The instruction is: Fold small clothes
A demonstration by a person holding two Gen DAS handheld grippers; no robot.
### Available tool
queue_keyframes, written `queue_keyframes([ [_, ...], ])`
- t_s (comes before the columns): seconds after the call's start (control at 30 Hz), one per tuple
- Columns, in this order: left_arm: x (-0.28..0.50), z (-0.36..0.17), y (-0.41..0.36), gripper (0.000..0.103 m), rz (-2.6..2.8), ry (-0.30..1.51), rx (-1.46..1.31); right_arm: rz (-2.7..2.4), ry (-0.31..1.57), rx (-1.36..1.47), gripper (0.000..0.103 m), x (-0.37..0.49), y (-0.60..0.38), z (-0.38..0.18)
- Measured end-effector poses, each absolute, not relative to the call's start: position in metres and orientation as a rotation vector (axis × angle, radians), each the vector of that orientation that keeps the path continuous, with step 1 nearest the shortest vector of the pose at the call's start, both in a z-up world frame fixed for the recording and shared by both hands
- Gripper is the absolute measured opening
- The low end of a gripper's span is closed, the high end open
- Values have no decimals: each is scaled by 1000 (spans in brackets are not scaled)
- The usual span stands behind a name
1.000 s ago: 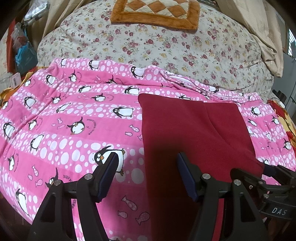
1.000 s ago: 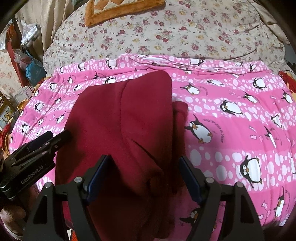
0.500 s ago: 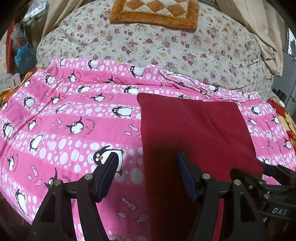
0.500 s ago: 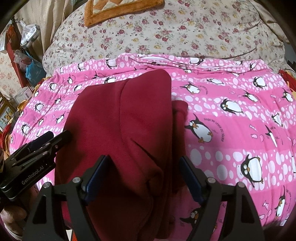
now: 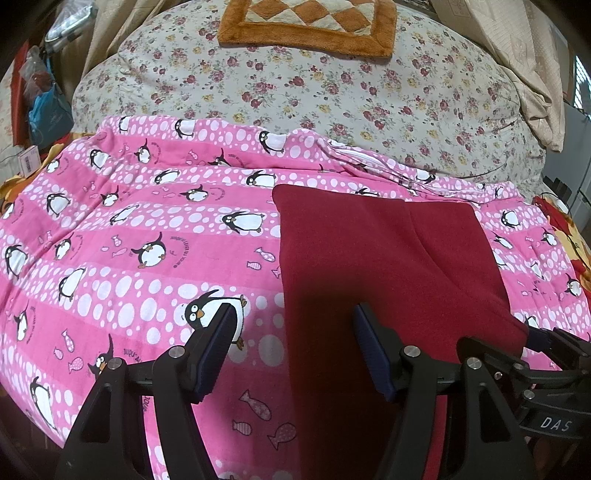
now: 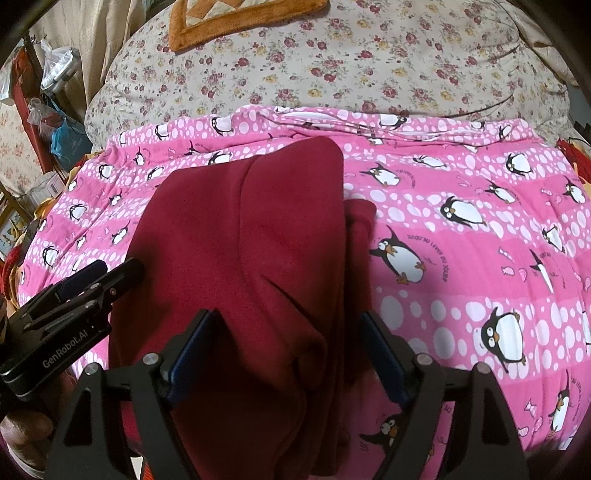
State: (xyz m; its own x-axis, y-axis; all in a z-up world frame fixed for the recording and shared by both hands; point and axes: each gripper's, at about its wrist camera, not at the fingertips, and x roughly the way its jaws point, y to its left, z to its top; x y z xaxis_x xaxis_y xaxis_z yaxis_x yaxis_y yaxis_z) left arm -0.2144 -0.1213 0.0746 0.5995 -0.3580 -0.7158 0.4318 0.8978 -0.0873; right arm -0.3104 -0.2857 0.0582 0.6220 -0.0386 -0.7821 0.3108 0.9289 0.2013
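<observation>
A dark red garment (image 5: 388, 266) lies folded lengthwise on the pink penguin blanket (image 5: 129, 258). My left gripper (image 5: 293, 326) hovers open over the garment's left edge, which runs between the fingers close to the right one; nothing is gripped. In the right wrist view the garment (image 6: 258, 240) bunches into a raised fold at its near end. My right gripper (image 6: 286, 328) stands wide around that fold, and its pads do not press the cloth. Each gripper shows in the other's view: the right gripper (image 5: 543, 336) at the garment's right corner, the left gripper (image 6: 118, 269) at its left side.
Beyond the pink blanket (image 6: 480, 240) rises a floral quilt (image 5: 332, 92) with an orange checkered mat (image 5: 306, 22) on top. Plastic bags (image 5: 48, 107) and clutter sit at the far left, and beige fabric (image 5: 524, 55) hangs at the right. A hand (image 6: 26, 428) holds the left gripper.
The right gripper's jaws have spread slightly wider around the bunched fold. Both hands and the garment stay where they were.
</observation>
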Motion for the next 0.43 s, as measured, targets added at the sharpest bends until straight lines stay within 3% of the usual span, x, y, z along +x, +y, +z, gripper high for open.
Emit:
queue_keyframes([
  [0.43, -209, 76, -117, 45, -487, 825, 58, -203, 871, 358, 85, -312, -306, 64],
])
